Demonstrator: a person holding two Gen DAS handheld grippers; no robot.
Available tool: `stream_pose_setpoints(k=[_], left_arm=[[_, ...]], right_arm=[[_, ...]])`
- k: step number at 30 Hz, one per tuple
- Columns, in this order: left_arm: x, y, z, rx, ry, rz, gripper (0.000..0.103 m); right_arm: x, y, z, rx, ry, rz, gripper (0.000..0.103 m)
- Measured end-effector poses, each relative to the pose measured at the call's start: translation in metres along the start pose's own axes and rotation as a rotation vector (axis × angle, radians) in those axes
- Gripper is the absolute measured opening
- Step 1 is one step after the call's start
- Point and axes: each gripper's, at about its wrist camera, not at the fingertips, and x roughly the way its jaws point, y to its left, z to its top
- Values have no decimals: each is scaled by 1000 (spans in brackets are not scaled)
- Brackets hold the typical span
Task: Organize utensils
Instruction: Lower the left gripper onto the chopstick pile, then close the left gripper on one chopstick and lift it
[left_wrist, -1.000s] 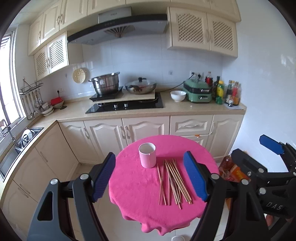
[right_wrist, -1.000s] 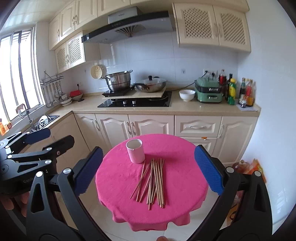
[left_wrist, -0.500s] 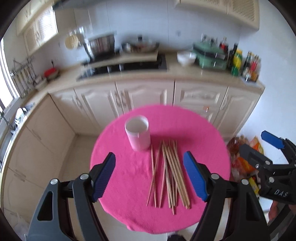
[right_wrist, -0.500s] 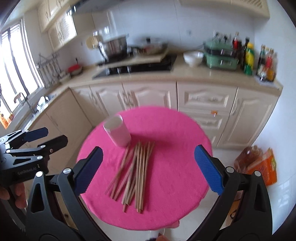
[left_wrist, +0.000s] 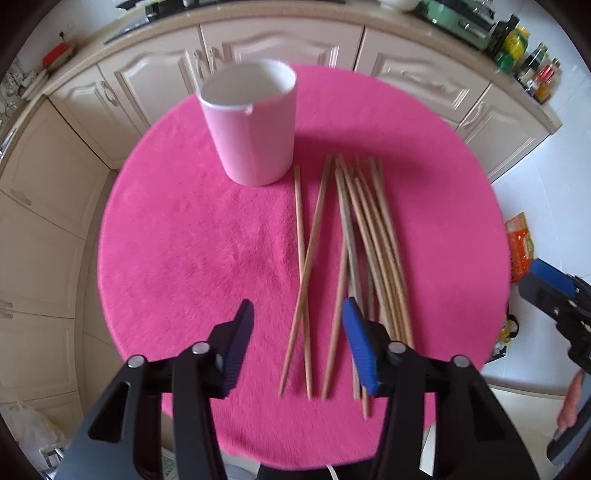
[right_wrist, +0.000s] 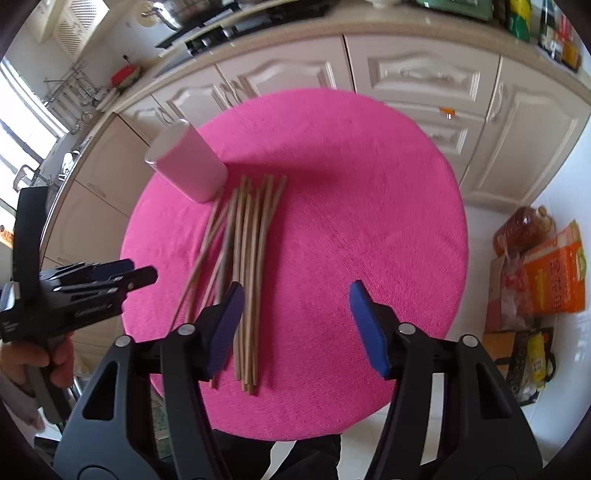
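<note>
Several wooden chopsticks (left_wrist: 354, 251) lie loose on a round table under a pink cloth (left_wrist: 192, 236). A pink cup (left_wrist: 251, 122) stands upright and empty just behind their far ends; it also shows in the right wrist view (right_wrist: 186, 166). My left gripper (left_wrist: 297, 347) is open and empty, low over the near ends of the chopsticks. My right gripper (right_wrist: 295, 325) is open and empty, over the near part of the cloth (right_wrist: 351, 221), with its left finger above the chopsticks (right_wrist: 247, 258).
Cream kitchen cabinets (left_wrist: 280, 37) and a counter run behind the table. Bottles (left_wrist: 532, 62) stand at the counter's right end. Bags and an orange box (right_wrist: 554, 277) sit on the floor to the right.
Both grippers have come down and forward toward the table and tilted down. The chopsticks and cup now fill the views. Both stay open.
</note>
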Motion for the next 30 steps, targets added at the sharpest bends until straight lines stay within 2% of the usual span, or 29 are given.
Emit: stream_pose_setpoints(k=[1, 3, 6, 10, 13, 16, 22, 27, 30], left_arm=[[10, 0, 4, 4, 8, -7, 44], [25, -4, 10, 29, 21, 4, 41], [43, -8, 21, 62, 52, 0, 31], [66, -13, 35, 101, 79, 6, 20], [80, -17, 44, 126, 102, 6, 19], [89, -16, 50, 133, 114, 24, 8], [85, 5, 52, 80, 122, -83, 6], [71, 24, 39, 10, 120, -186, 6], [67, 32, 29, 13, 120, -205, 6]], right_arm=[[5, -2, 1, 8, 13, 0, 53], [15, -6, 4, 20, 33, 5, 51], [30, -5, 8, 23, 60, 6, 46], [49, -1, 15, 25, 89, 14, 42], [58, 2, 20, 32, 100, 17, 41], [66, 5, 27, 35, 110, 20, 37], [83, 14, 37, 25, 148, 30, 34], [104, 24, 44, 11, 196, 32, 29], [116, 27, 49, 7, 221, 14, 26]])
